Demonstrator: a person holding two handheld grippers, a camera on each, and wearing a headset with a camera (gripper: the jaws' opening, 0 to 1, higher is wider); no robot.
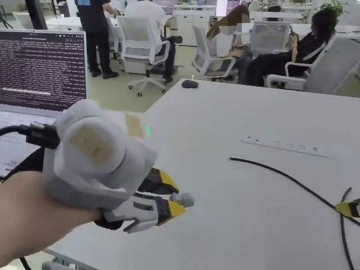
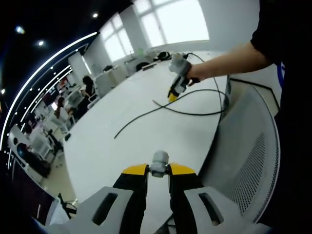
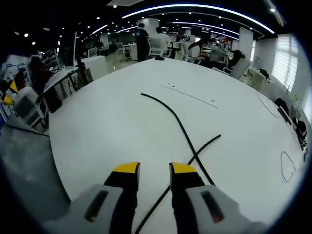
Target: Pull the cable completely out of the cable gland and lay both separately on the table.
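- Gland (image 2: 159, 162) sits pinched tight between the yellow tips of the left claw (image 2: 158, 170), held just above the table (image 1: 225, 112) by its near edge. No cable runs through the gland.
- Cable (image 1: 281, 175) lies loose on the table, at 3 o'clock from the gland in the head view, with two strands crossing.
- Over that crossing hovers the right claw (image 3: 155, 169), jaws a little apart with nothing between the tips.
- By my reading, the pull-out is done and the cable is down. The gland is not yet laid, and it should go apart from the cable.
- At 12 o'clock from the cable lies a power strip (image 1: 287, 146). A mouse (image 1: 190, 84) sits at the far edge and a laptop (image 1: 42, 67) at 10 o'clock from the left claw.
- Nothing I see stands between the gland and the tabletop ahead of it.
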